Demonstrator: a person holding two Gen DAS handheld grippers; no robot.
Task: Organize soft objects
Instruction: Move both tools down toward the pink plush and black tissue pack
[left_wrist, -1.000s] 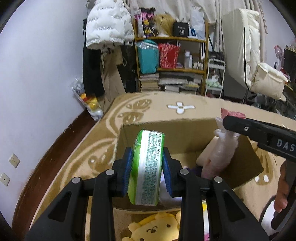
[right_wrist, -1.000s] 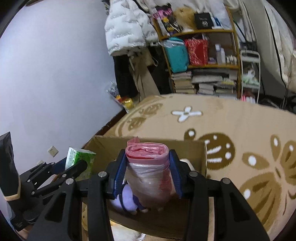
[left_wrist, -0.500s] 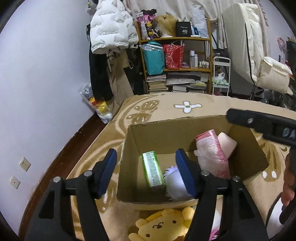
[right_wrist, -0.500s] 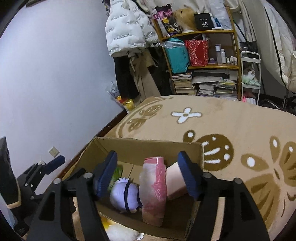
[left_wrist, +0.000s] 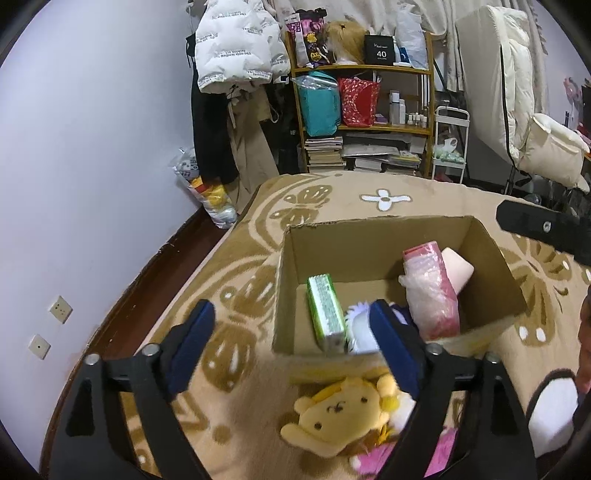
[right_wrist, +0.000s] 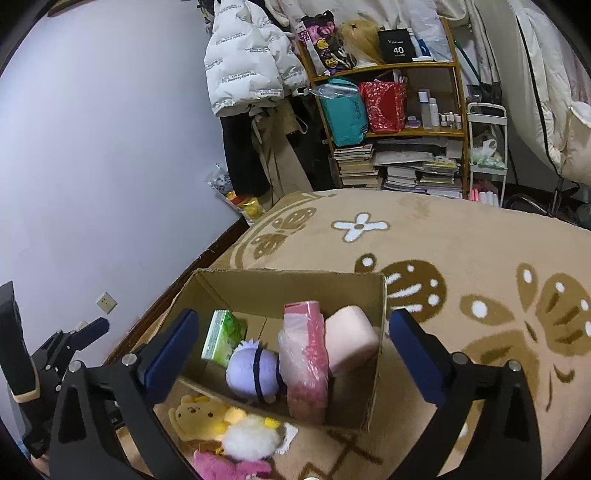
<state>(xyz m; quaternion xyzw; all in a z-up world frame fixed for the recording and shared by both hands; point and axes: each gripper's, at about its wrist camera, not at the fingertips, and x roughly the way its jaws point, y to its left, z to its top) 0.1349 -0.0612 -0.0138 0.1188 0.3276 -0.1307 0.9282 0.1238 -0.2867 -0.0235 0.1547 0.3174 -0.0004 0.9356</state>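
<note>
- My left claw (left_wrist: 291, 339) stands wide apart with nothing between its blue pads; its jaws have just been opening, and the green tissue pack (left_wrist: 325, 313) lies loose inside the cardboard box (left_wrist: 373, 236), at about 12 o'clock from my left fingertips.
- My right claw (right_wrist: 293, 349) is spread just as wide, its jaws also just opened, nothing pressed between them; the pink bag roll (right_wrist: 306, 358) stands in the box at 12 o'clock, leaning against a pale pink cushion (right_wrist: 351, 341) at its 2 o'clock.
- A lilac plush (right_wrist: 253, 371) sits in the box between the tissue pack and the roll, touching the roll.
- Outside the box, at 6 o'clock from its near wall, a yellow plush bear (left_wrist: 338, 413) lies on the patterned beige rug (right_wrist: 480, 258), with a white fluffy toy (right_wrist: 249, 437) and a pink one (right_wrist: 229, 467) just beside it.
- My right claw's black arm shows at 3 o'clock in the left view.
</note>
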